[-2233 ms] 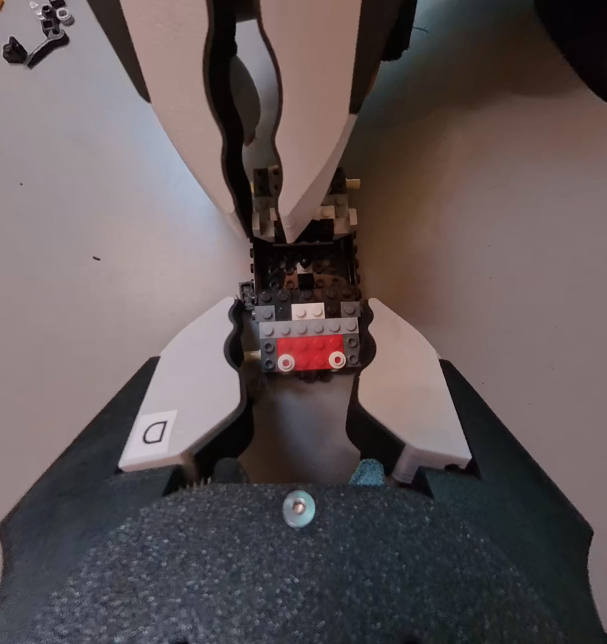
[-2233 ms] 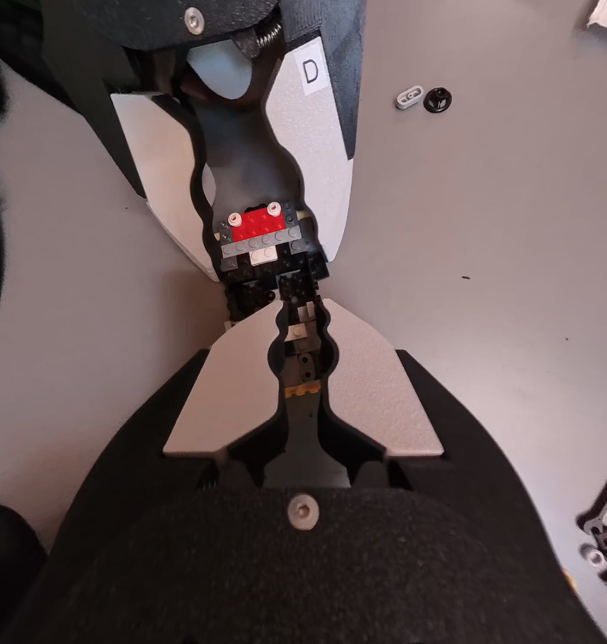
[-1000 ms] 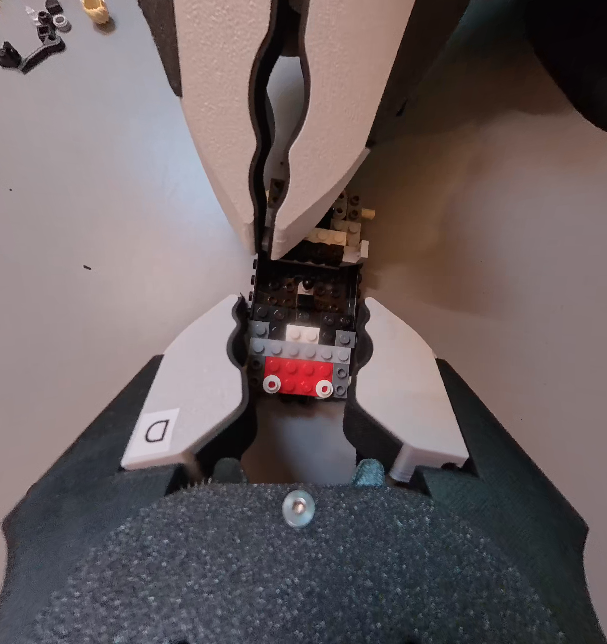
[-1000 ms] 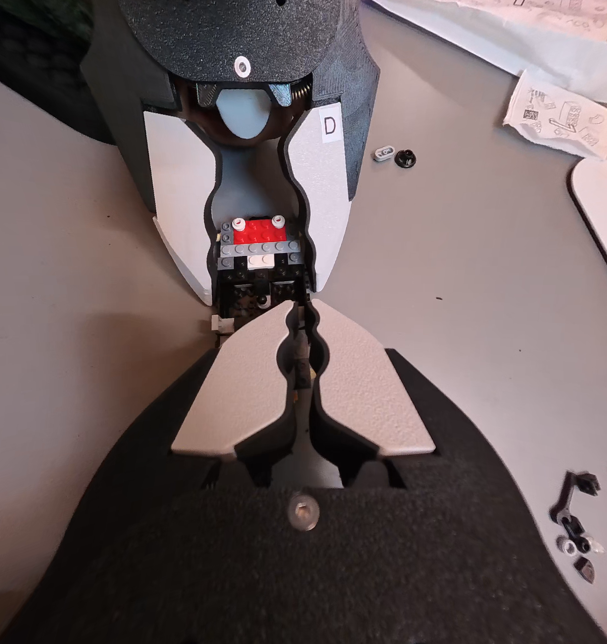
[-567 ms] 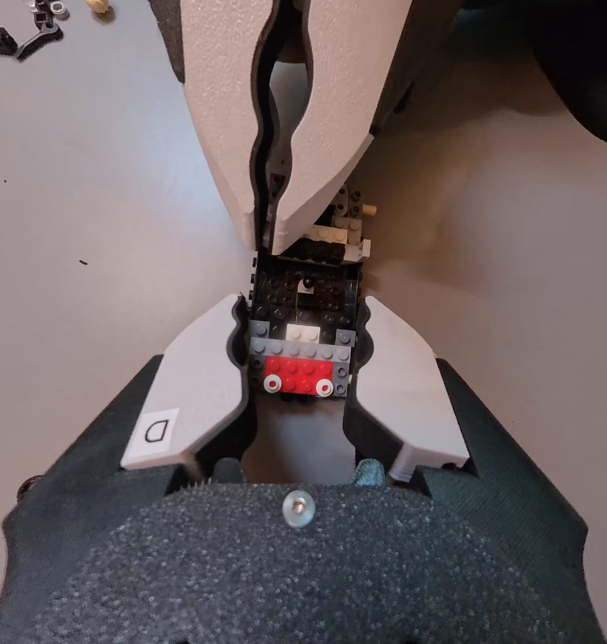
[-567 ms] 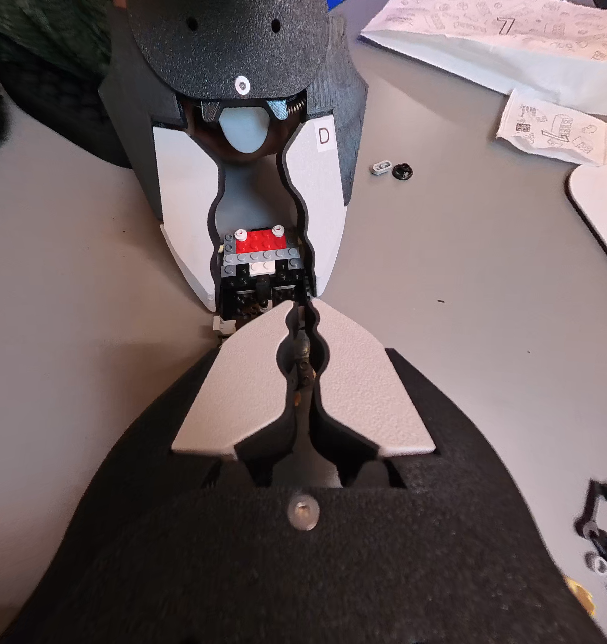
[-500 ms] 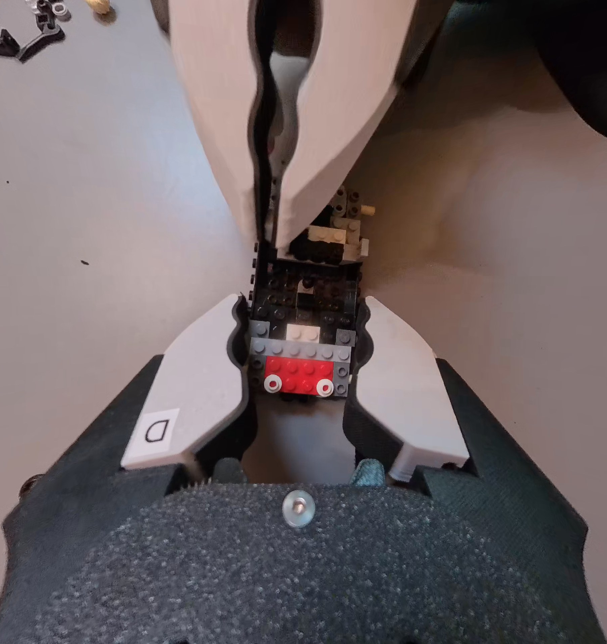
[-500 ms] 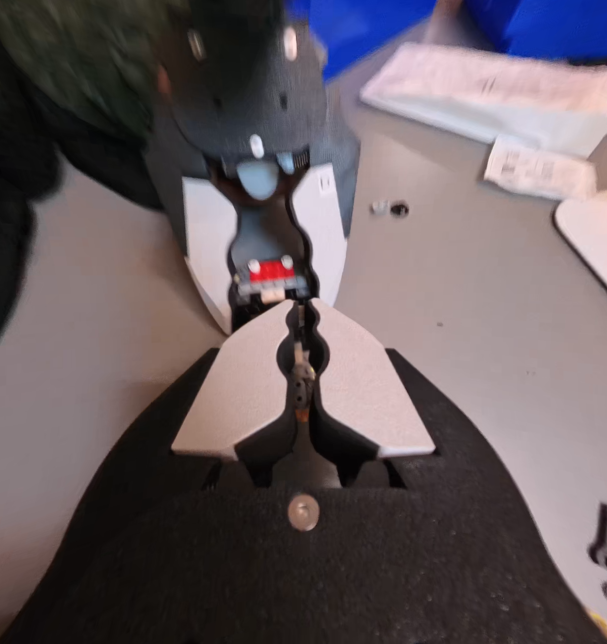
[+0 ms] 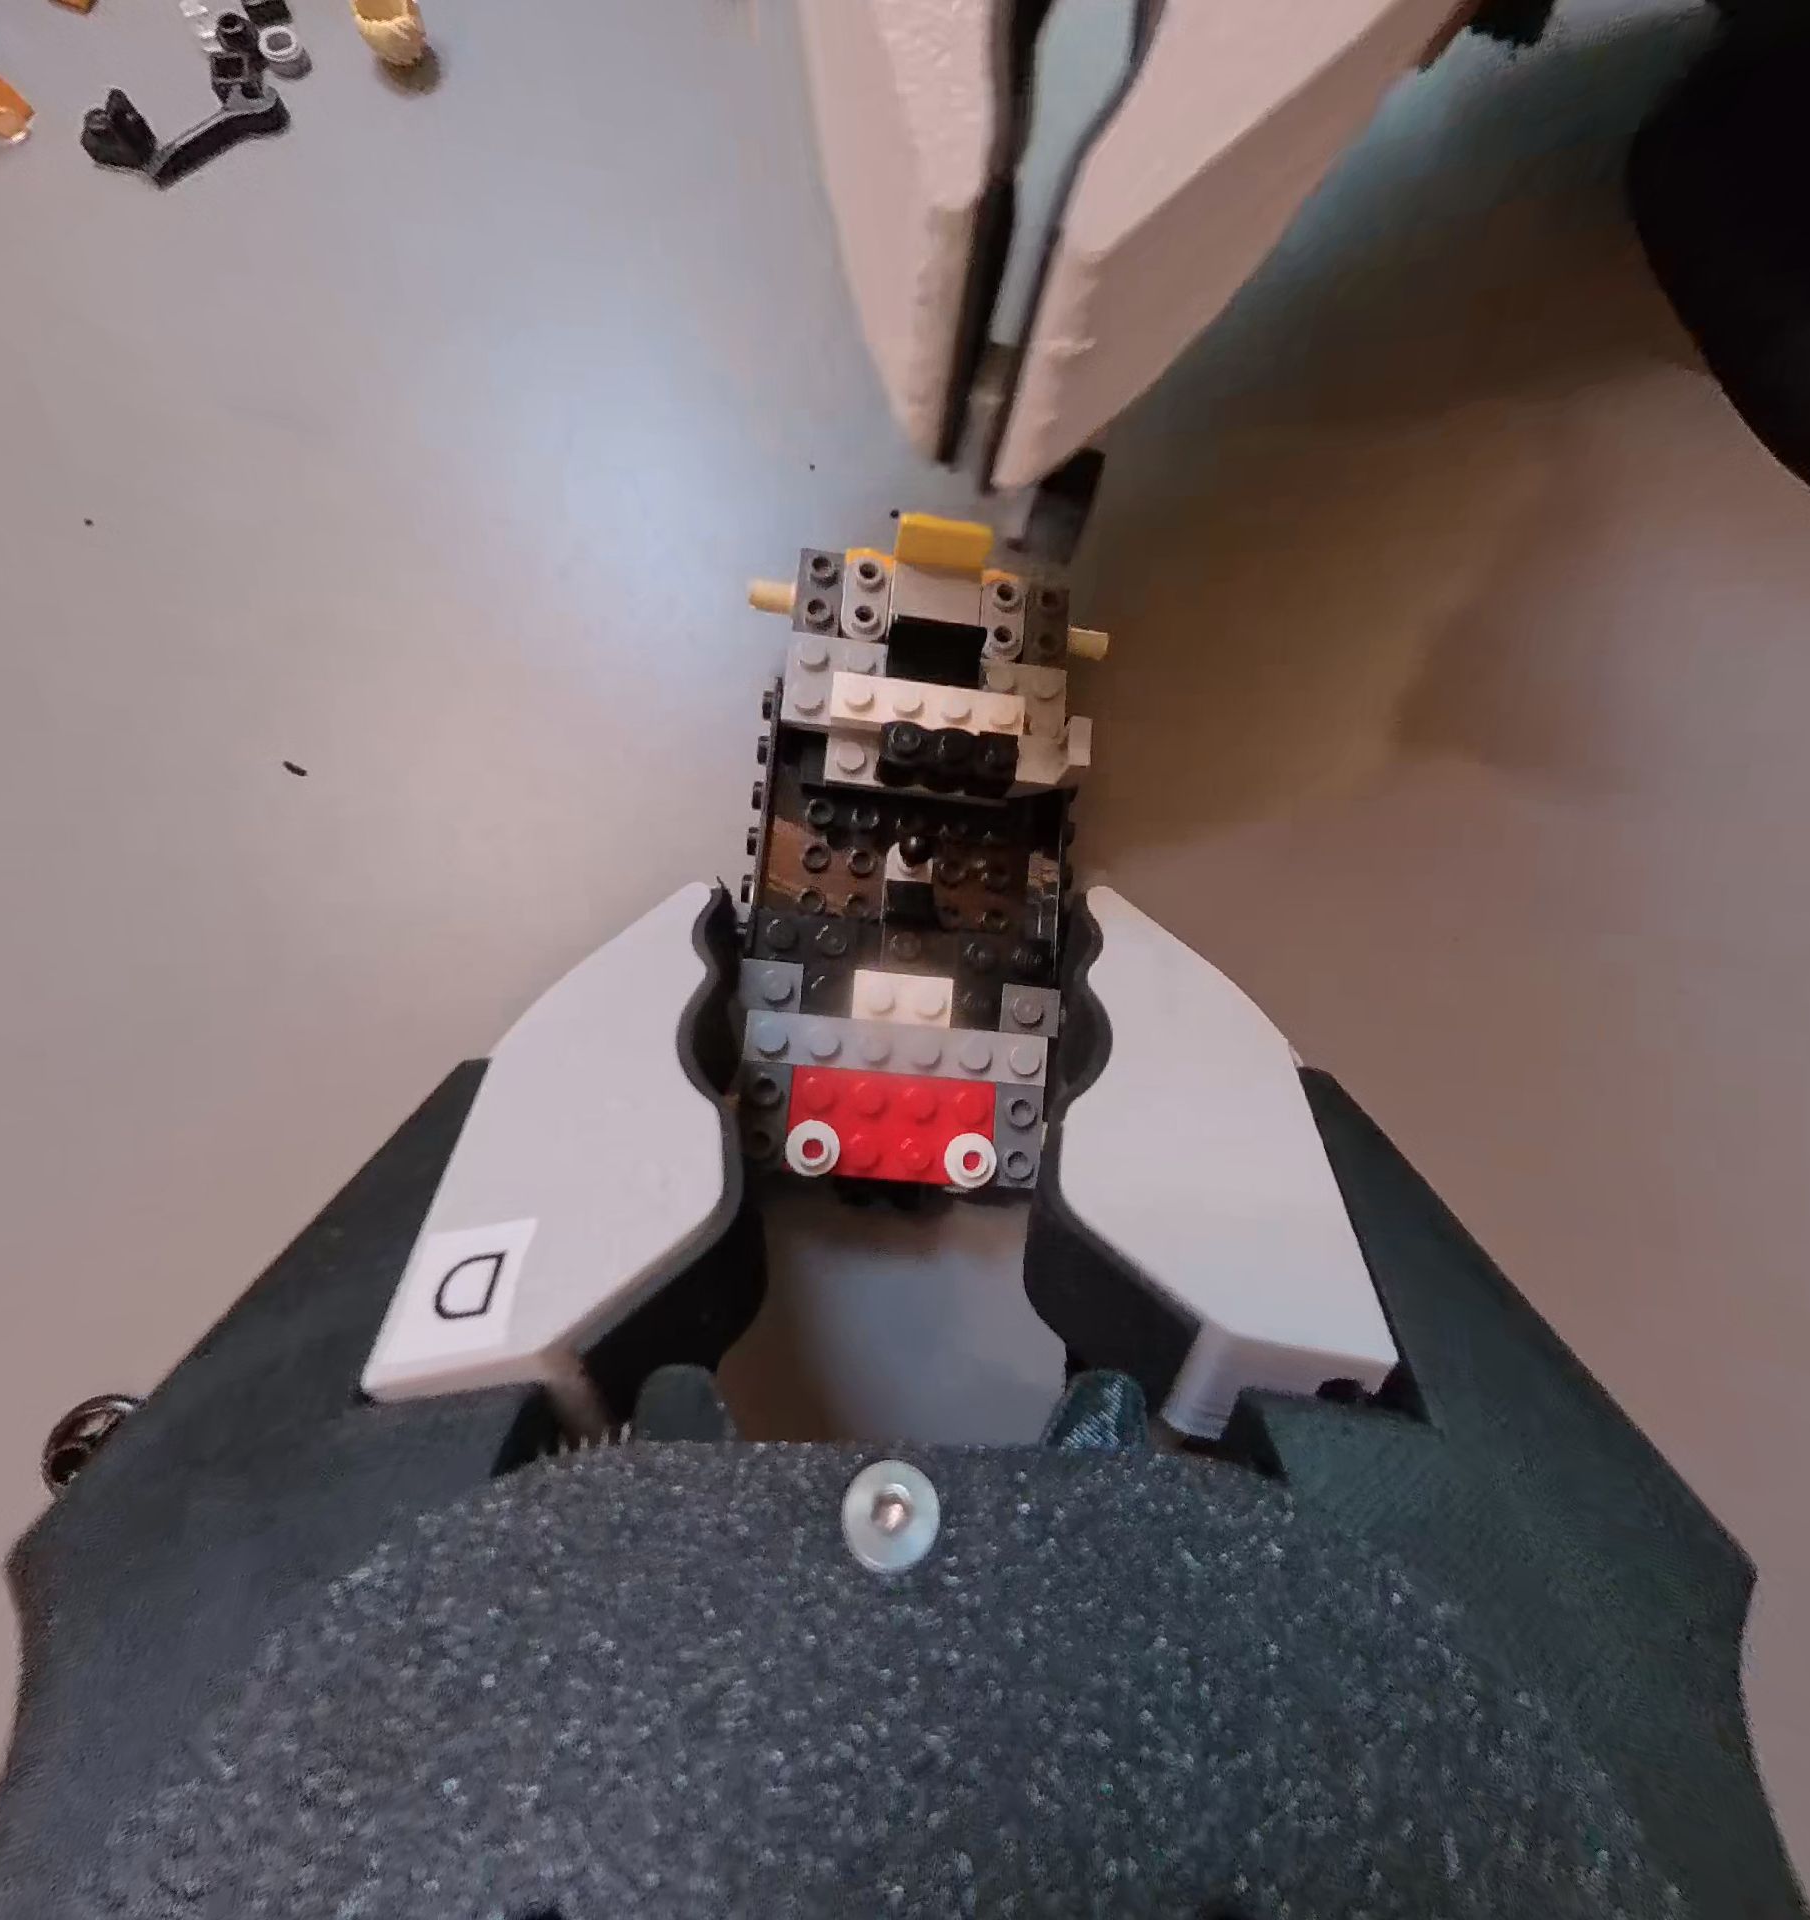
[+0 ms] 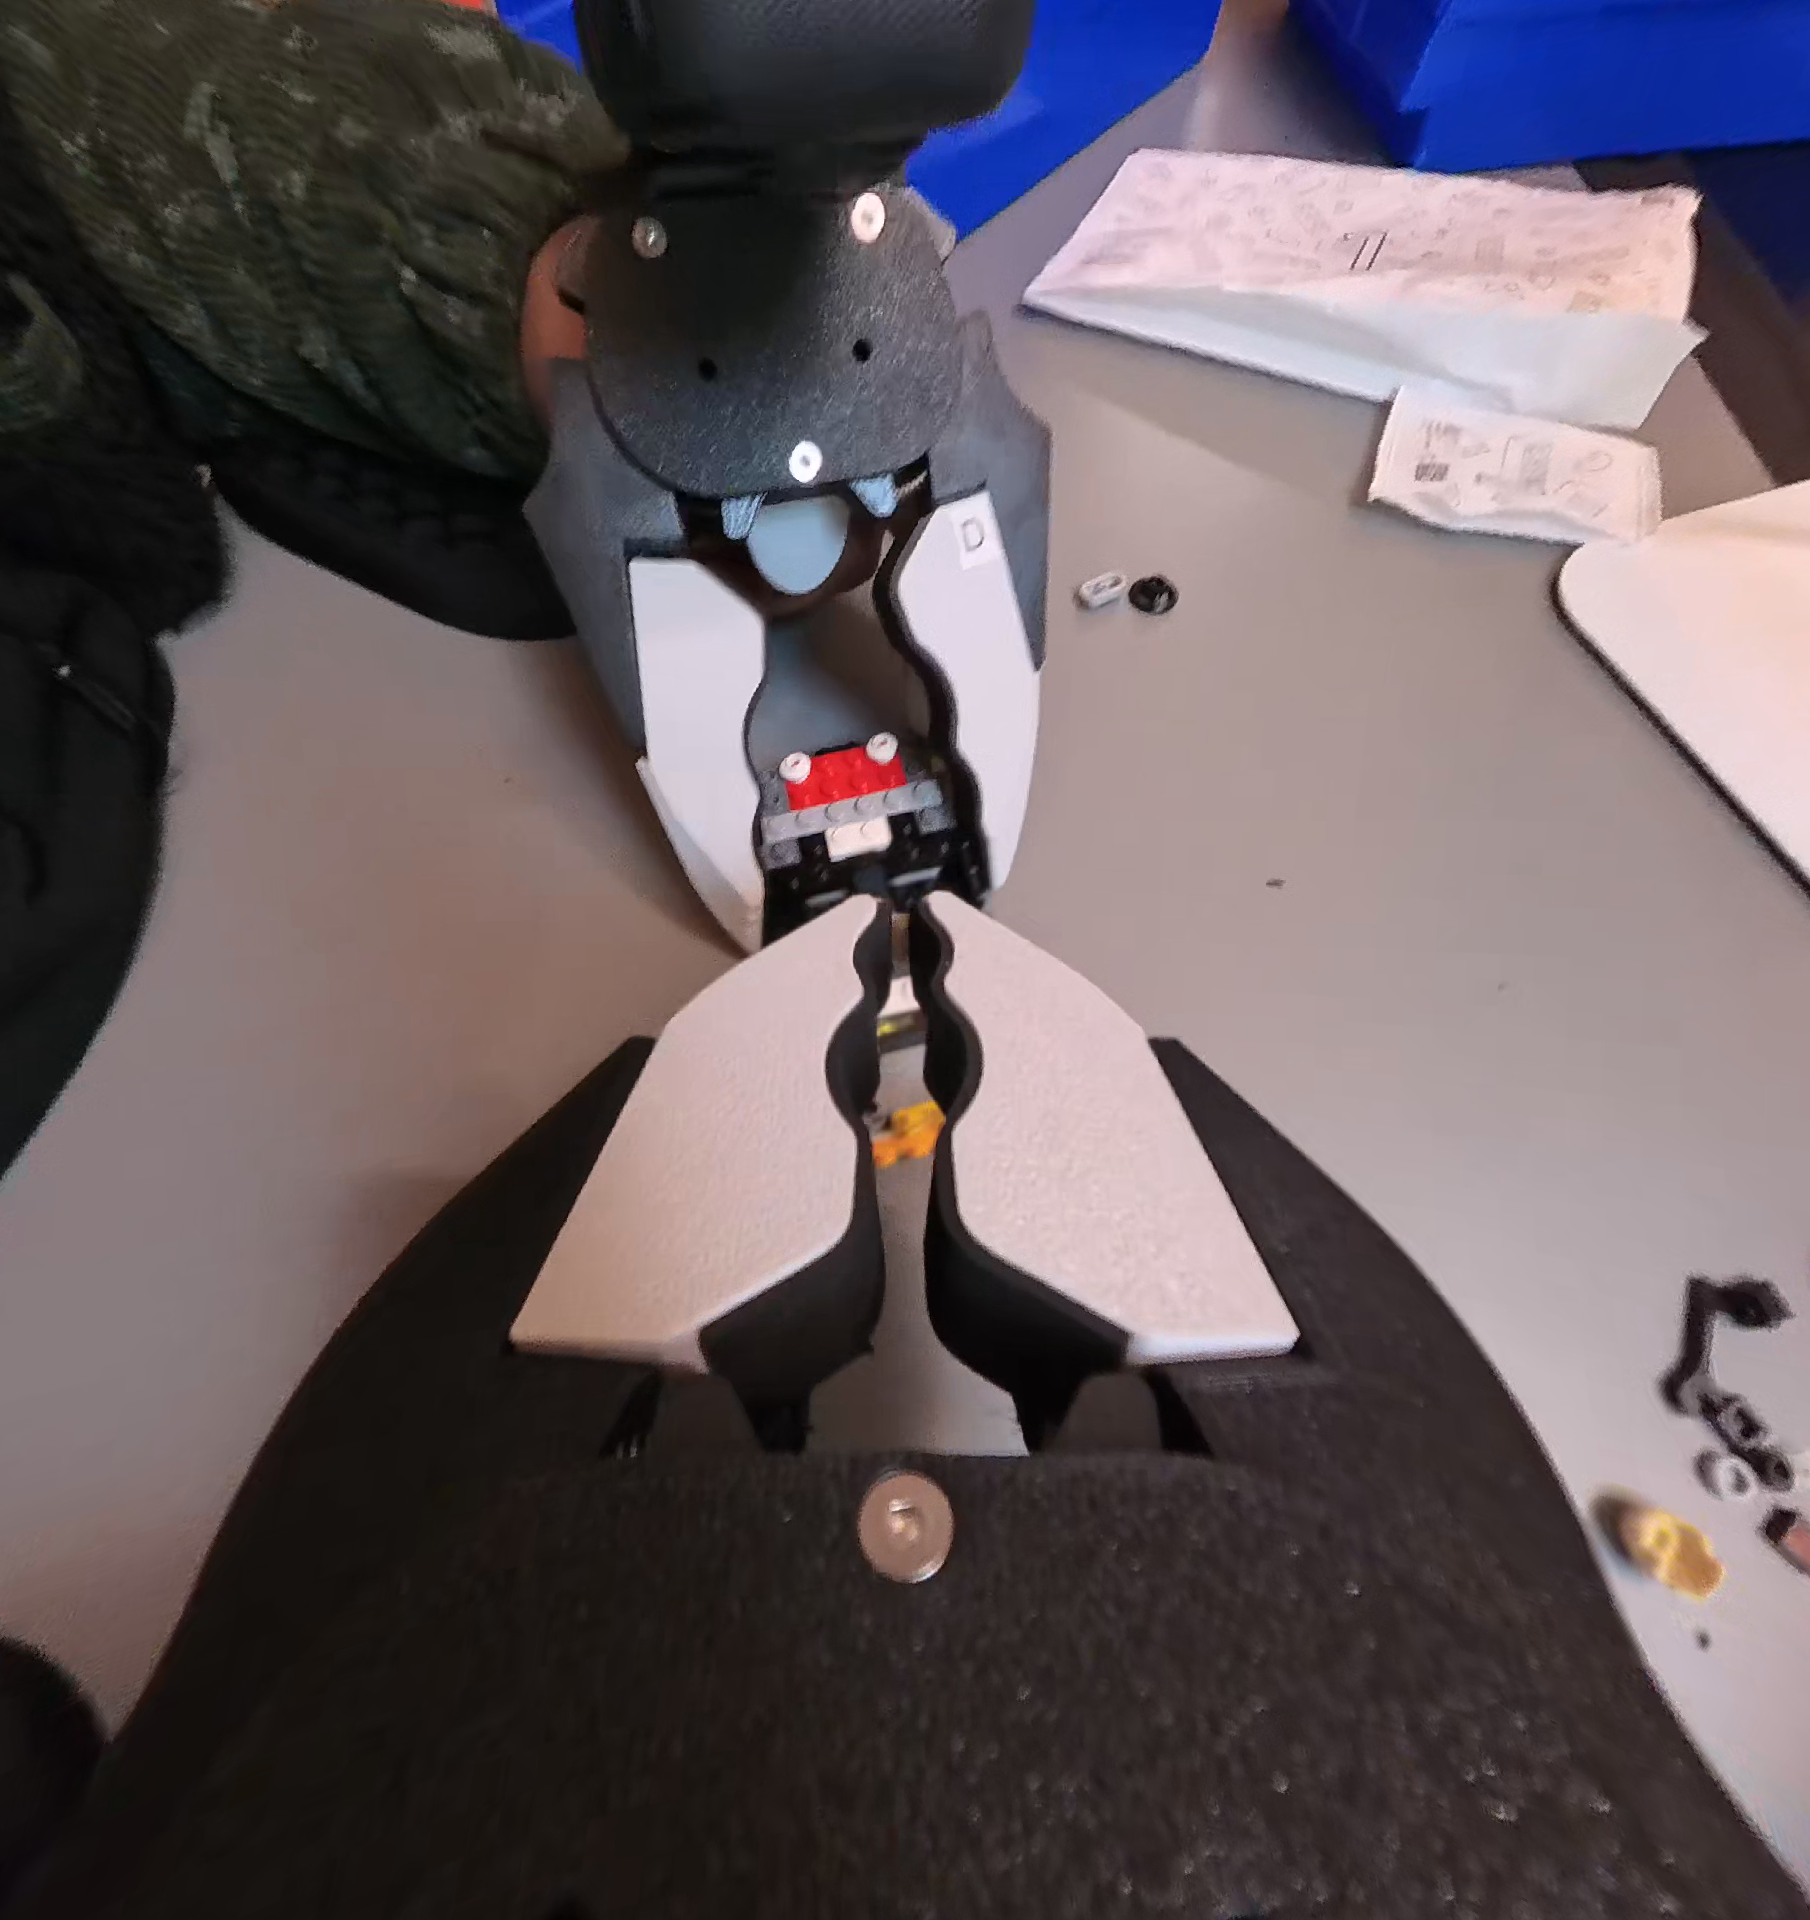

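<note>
clamping brick model [image 9: 906,935] between left gripper [image 9: 896,914] pads; right gripper [image 10: 899,909] pinching shut, hovering above model's front, contents unclear.

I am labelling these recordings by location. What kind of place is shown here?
Probably a hobby or office work table: a half-built toy-brick model, loose small brick parts, and printed paper sheets lie on a plain grey top.

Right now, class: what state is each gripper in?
Left gripper: clamped on the brick model.
Right gripper: closed; nothing visibly held.
</note>
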Motion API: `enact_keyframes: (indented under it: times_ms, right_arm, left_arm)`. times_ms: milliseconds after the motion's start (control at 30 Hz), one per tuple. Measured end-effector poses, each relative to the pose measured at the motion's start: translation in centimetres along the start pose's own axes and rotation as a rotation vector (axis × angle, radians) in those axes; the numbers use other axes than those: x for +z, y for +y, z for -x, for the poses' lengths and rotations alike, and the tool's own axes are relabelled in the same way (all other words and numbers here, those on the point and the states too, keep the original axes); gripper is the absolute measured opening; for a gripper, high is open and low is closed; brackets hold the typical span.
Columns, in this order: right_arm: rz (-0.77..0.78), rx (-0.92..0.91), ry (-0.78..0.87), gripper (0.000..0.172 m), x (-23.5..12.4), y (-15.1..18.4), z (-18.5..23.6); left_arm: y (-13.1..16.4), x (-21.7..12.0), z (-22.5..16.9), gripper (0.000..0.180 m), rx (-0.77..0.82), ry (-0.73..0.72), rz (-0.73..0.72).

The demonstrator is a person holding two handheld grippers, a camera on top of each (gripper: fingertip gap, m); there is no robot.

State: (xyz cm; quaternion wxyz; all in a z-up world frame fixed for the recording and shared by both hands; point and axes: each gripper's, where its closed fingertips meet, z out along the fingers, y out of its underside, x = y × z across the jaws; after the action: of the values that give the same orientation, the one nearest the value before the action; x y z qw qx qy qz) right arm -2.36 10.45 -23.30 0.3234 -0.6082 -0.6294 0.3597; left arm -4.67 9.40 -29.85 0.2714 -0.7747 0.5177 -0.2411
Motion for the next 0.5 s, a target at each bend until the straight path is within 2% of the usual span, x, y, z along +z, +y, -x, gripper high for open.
enact_keyframes:
  times_ms: [300, 400, 500]
  right_arm:
    - [0.172, -0.034, -0.041, 0.004, 1.1, 4.1, 4.7]
    - [0.229, -0.050, -0.032, 0.013, 1.8, 5.1, 4.9]
    - [0.211, -0.026, -0.043, 0.025, 1.6, 4.3, 4.9]
  left_arm:
    - [0.0, 0.1, 0.3, 0.060, -0.008, -0.026, 0.004]
    - [0.0, 0.1, 0.3, 0.060, -0.010, -0.033, 0.005]
    - [0.0, 0.1, 0.3, 0.060, -0.005, -0.040, 0.008]
